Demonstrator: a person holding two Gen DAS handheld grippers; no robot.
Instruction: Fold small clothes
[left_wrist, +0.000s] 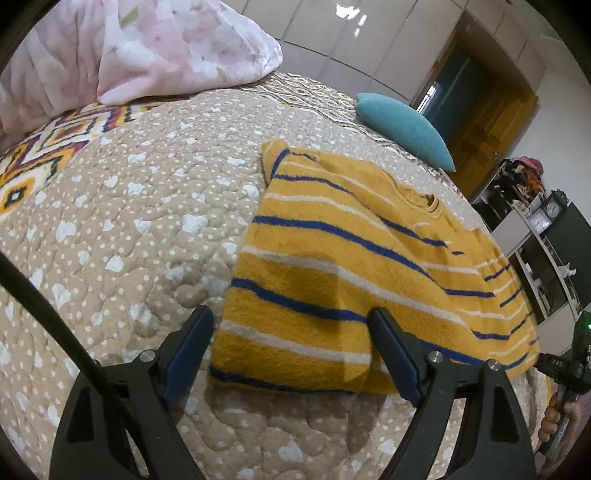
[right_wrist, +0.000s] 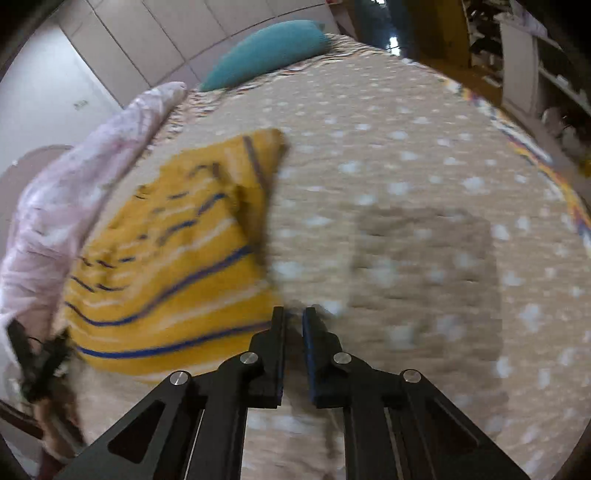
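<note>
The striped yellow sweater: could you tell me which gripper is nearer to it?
Left. The left gripper hovers over its hem; the right gripper is above bare quilt beside it.

Sweater lies on the bedspread, cushion behind.

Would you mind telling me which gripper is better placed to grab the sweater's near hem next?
Left. The left gripper hangs open over the yellow striped sweater, straddling its hem corner. The right gripper is shut over bare quilt, beside the sweater.

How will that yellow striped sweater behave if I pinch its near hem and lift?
The yellow striped sweater is probably floppy: it already lies creased on the quilt. Its fuzzy knit should grip the pads rather than slip. Likely light, so lifting one edge may drag the rest.
</note>
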